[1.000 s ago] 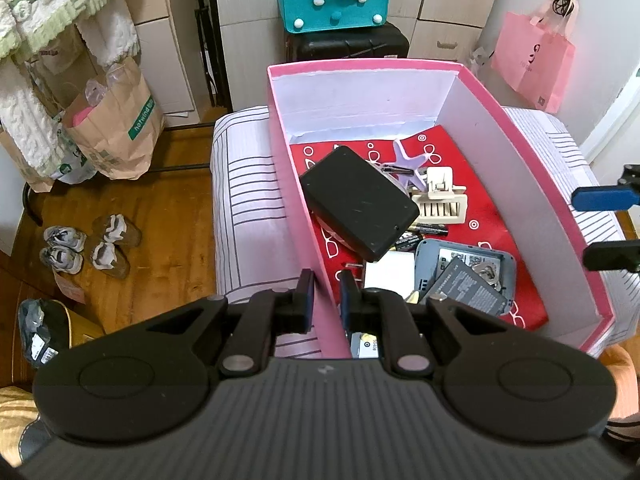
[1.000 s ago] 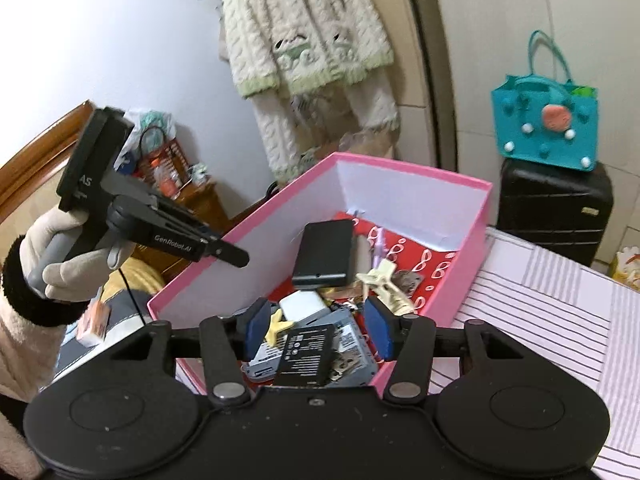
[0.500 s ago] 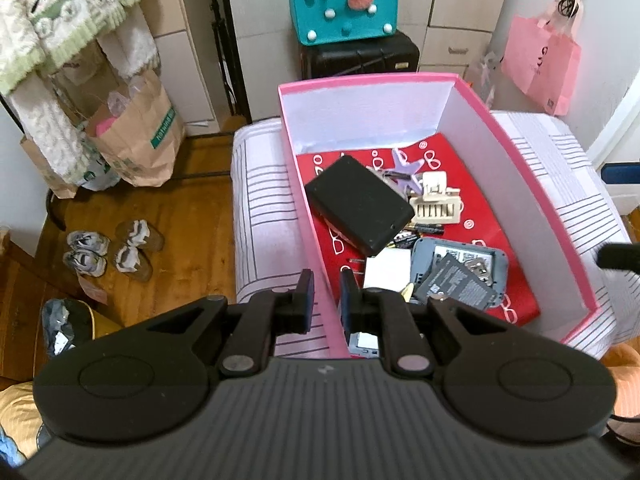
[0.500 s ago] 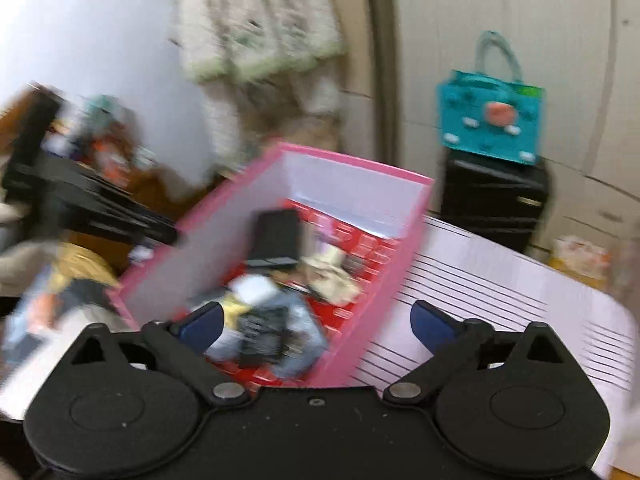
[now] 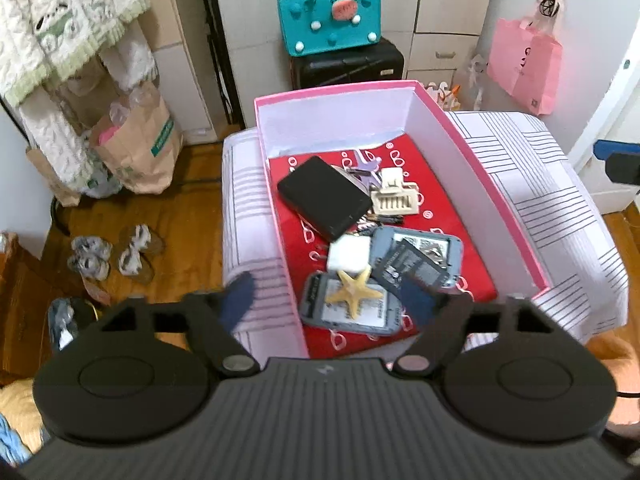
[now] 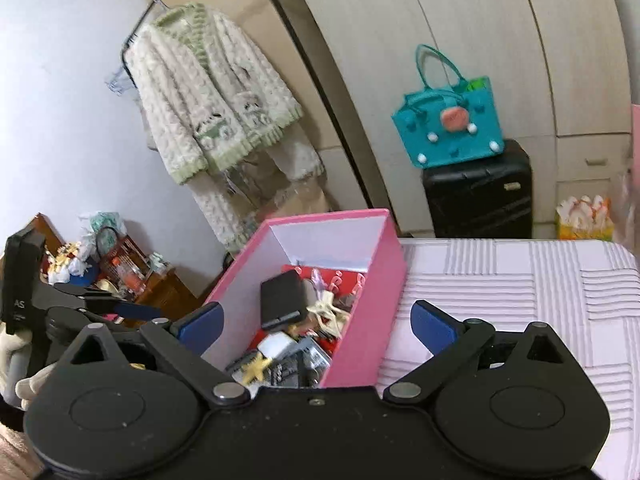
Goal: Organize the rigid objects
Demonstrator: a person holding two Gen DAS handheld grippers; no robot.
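Opening over the pink cardboard box [image 5: 476,152] at frame centre, left gripper [image 5: 332,300] jaws spreading, nothing between; yellow plastic starfish [image 5: 354,289] lies inside on a grey device; right gripper [image 6: 316,322] wide apart, empty

On the bed [image 5: 552,184]: box [image 5: 476,168]. In the box, far end: power bank [image 5: 324,198], hair clip [image 5: 394,196] just right of it. Near end: starfish [image 5: 354,290] on a phone [image 5: 360,312], charger [image 5: 348,254] behind. Behind the bed: suitcase [image 5: 348,64], bag [image 5: 330,18] on top.
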